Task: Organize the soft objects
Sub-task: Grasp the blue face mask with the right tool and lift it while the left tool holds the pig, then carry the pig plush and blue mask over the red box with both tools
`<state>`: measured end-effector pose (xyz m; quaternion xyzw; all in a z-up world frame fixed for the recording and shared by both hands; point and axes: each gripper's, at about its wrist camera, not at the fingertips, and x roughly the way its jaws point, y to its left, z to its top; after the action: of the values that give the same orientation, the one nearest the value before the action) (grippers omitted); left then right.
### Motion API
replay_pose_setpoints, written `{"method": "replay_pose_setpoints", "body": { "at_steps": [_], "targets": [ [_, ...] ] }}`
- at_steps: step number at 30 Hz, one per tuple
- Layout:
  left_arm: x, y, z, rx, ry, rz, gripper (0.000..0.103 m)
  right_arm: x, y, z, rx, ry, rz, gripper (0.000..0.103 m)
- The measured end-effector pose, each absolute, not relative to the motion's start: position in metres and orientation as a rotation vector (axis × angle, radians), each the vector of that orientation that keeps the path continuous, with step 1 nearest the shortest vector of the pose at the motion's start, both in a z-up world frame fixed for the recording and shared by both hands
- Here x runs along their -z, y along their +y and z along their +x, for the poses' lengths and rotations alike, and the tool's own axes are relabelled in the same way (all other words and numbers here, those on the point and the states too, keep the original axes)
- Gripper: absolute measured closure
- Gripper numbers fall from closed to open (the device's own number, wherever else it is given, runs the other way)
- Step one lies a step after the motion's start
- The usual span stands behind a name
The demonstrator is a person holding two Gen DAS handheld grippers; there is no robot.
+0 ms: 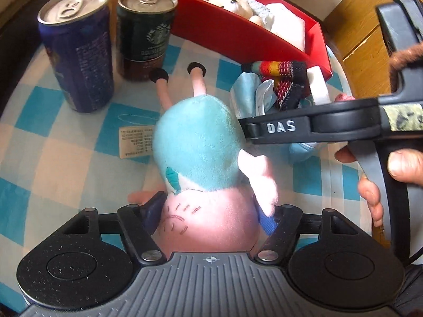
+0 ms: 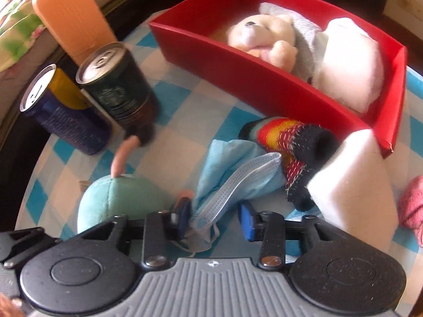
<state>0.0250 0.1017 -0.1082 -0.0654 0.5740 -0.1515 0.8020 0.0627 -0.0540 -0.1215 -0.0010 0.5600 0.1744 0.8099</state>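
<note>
Jaws of the left gripper [image 1: 210, 211] clasp a pink-and-teal plush pig [image 1: 203, 158]; right gripper [image 2: 215, 218] jaws loosely straddle a crumpled blue face mask [image 2: 227, 185].

Black hand-held gripper [image 1: 211, 211] with blue pads, silver screws, ribbed grey base.

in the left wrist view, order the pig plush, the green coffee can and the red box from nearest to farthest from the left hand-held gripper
1. Pig plush: between the left hand-held gripper's fingers, at the bottom centre.
2. Green coffee can: beyond the plush's feet, upper left.
3. Red box: farthest, along the top right.
</note>
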Motion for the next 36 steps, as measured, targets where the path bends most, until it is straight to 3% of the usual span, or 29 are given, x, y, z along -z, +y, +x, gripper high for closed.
{"method": "replay_pose_setpoints", "body": {
  "at_steps": [2,19,28,30,31,36],
  "targets": [
    [0.106,0.105,0.022,0.316,1.229,-0.127,0.034,0.120,-0.058,0.060,-0.414,1.203,0.048,0.097],
    [0.101,0.107,0.022,0.301,1.224,-0.145,0.035,0.039,-0.145,0.015,-0.439,1.004,0.183,0.098],
    [0.119,0.080,0.037,0.260,1.244,-0.068,0.023,0.059,-0.160,-0.009,-0.415,1.059,0.113,0.097],
    [0.119,0.074,0.037,0.243,1.234,-0.038,0.025,0.061,-0.163,-0.010,-0.414,1.061,0.111,0.097],
    [0.118,0.072,0.036,0.228,1.221,-0.017,0.034,0.062,-0.164,-0.011,-0.415,1.062,0.112,0.097],
    [0.104,0.070,0.031,0.257,1.189,-0.024,0.035,0.060,-0.176,-0.009,-0.389,1.058,0.119,0.097]
  ]
}}
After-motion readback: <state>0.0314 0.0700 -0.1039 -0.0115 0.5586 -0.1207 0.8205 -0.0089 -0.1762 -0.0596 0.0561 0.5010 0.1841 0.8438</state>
